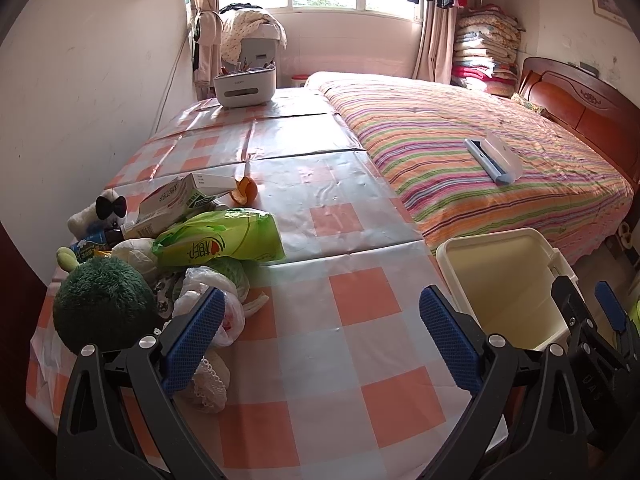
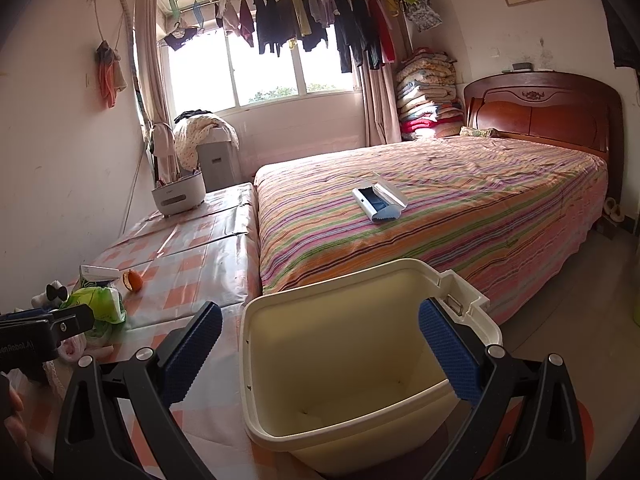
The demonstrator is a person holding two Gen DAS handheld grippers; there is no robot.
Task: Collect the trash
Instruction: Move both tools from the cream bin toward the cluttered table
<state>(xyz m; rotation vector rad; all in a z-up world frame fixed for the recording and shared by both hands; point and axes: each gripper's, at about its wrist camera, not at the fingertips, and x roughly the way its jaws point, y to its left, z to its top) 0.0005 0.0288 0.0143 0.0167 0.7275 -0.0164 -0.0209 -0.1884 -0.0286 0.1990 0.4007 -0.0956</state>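
Bedroom table with a checked cloth, trash pile at one end, bin at the other

Both grippers hang spread wide with nothing in them: the left gripper sits over the table just right of the pile, and the right gripper hovers above the cream bin, which looks bare inside. Trash is heaped at the near-left corner: a green bag, carton, crumpled plastic, plus an orange peel a bit further back. Catch is, a green plush and another soft toy are tangled in there, so a sloppy grab could drag a toy along or knock loose bits off the table edge.
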